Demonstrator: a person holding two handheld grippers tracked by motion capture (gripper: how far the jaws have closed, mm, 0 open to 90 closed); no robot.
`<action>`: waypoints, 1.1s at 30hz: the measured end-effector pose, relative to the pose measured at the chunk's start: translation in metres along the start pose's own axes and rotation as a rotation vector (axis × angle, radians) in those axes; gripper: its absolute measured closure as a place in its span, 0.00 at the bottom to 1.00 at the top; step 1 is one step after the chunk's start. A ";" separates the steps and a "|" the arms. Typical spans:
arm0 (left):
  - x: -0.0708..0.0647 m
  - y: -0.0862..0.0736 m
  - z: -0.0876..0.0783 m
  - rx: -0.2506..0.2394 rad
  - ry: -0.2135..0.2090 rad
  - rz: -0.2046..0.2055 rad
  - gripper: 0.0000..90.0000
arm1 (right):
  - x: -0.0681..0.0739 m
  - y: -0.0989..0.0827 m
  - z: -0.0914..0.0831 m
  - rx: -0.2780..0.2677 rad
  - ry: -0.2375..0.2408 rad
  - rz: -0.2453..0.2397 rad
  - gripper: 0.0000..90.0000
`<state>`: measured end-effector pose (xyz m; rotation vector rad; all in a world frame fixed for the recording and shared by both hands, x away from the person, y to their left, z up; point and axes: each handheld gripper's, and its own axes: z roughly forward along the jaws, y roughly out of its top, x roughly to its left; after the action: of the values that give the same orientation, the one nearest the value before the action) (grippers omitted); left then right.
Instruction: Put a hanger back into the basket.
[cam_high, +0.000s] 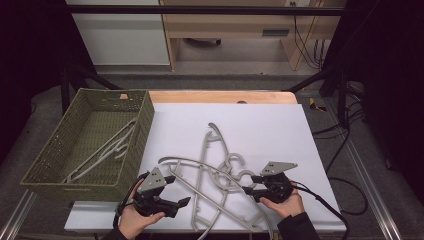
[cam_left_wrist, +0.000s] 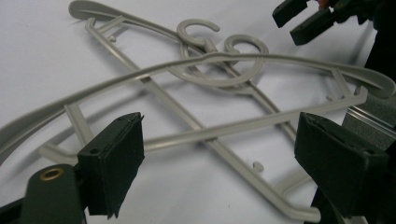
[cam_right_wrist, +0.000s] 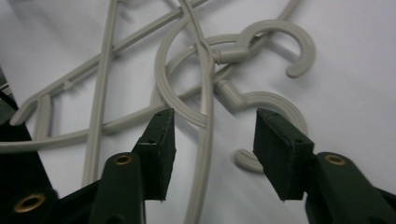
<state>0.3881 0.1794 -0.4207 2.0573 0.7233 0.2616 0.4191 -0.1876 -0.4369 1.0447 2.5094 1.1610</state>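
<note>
— How is the left gripper (cam_high: 179, 190) seen?

— It is held low at the near left of the white sheet (cam_high: 260, 125), in the person's left hand (cam_high: 131, 217). Its jaws are spread wide and nothing is gripped. In the left gripper view, a bar of the tangled hangers (cam_left_wrist: 219, 70) is seen lying across the gap between the jaws, farther out on the sheet; whether it is touched cannot be told.

— And the right gripper (cam_high: 248, 184)?

— It is held by the right hand (cam_high: 285, 202) at the near right, pointed left toward the pile. Its jaws are also parted, and nothing is clamped. In the right gripper view, a thin hanger arm (cam_right_wrist: 204, 140) is seen running up between the two jaws, with two curled hooks (cam_right_wrist: 280, 42) just beyond them.

— Where are the hangers placed?

— Several grey plastic hangers (cam_high: 215, 175) are piled crosswise on the sheet between the two grippers, hooks overlapping near the middle. One is laid farther back, toward the centre of the sheet.

— What else is found on the tabletop (cam_high: 220, 96)?

— A green woven basket (cam_high: 55, 165) is set at the left edge, touching the sheet. More hangers (cam_high: 107, 147) are laid inside it, on its floor.
</note>
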 end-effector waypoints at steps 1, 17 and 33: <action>0.000 -0.002 -0.002 -0.003 0.001 -0.005 0.15 | 0.000 0.003 0.004 0.012 -0.001 -0.010 0.56; 0.008 -0.018 -0.013 -0.015 0.023 -0.030 0.14 | 0.000 0.029 0.052 0.099 -0.017 -0.014 0.69; 0.013 -0.021 -0.012 0.000 0.025 -0.045 0.15 | 0.000 0.031 0.068 0.178 -0.026 0.051 0.90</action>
<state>0.3855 0.2037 -0.4323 2.0386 0.7834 0.2620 0.4650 -0.1332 -0.4604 1.1654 2.6187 0.9427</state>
